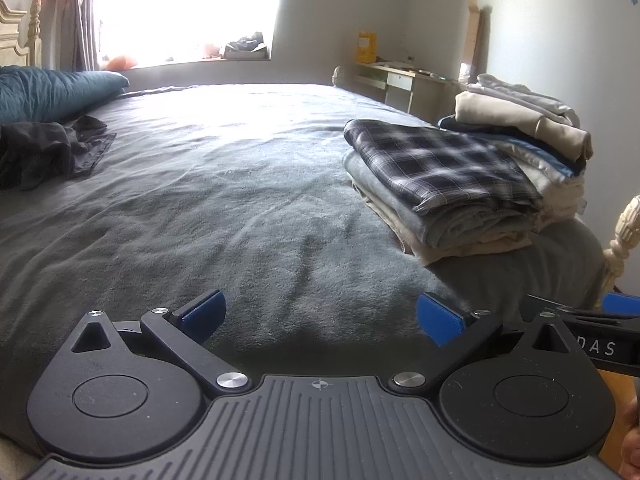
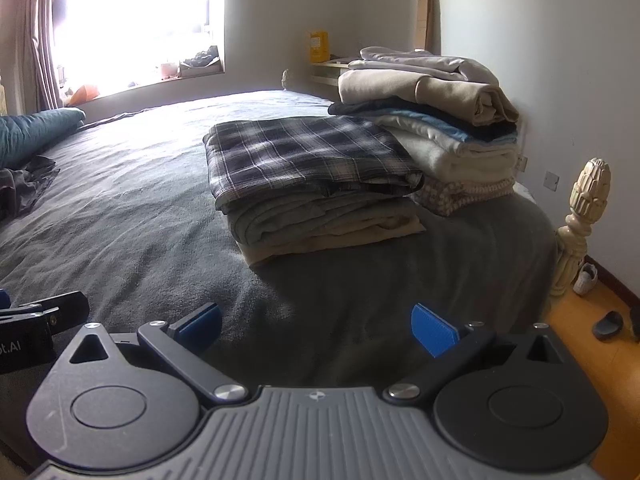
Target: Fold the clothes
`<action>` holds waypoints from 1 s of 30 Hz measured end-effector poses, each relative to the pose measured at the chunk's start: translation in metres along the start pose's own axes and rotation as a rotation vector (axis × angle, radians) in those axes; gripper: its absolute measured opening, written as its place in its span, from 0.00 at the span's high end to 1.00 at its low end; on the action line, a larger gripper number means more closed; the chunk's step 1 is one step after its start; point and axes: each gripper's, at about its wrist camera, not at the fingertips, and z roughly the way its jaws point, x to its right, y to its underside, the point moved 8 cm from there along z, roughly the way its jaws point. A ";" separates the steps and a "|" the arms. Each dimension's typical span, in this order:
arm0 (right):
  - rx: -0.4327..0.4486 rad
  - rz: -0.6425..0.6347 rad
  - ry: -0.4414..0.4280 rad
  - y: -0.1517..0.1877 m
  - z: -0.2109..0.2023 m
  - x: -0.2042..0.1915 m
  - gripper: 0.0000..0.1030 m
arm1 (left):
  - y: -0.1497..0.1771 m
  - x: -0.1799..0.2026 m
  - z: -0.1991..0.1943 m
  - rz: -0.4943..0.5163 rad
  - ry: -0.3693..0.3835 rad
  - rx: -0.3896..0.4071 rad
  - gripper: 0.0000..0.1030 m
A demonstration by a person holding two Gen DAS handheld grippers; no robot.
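A folded plaid shirt (image 1: pixel 436 158) (image 2: pixel 304 156) tops a low stack of folded clothes on the right of the grey bed (image 1: pixel 224 184) (image 2: pixel 120 216). Behind it rises a taller folded pile (image 1: pixel 528 136) (image 2: pixel 440 112) with a beige garment near its top. A crumpled dark garment (image 1: pixel 48 148) (image 2: pixel 24 184) lies unfolded at the bed's left side. My left gripper (image 1: pixel 320 318) hovers open over the bed's near edge, nothing between its blue pads. My right gripper (image 2: pixel 316 326) is open and empty too, just right of the left one, facing the stacks.
A teal duvet (image 1: pixel 52 90) lies by the headboard at the left. A carved bedpost (image 2: pixel 580 216) marks the bed's right corner, with shoes (image 2: pixel 608 324) on the wooden floor beside it. A desk (image 1: pixel 400 80) with a yellow box stands by the far wall under the bright window.
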 end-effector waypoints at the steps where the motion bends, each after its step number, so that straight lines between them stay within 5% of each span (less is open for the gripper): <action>1: 0.001 -0.002 -0.001 0.000 0.000 0.000 0.00 | 0.000 0.000 -0.001 -0.001 -0.002 0.002 0.00; 30: 0.017 -0.046 -0.010 -0.002 -0.006 -0.015 0.00 | 0.000 -0.003 -0.013 0.006 -0.030 0.030 0.00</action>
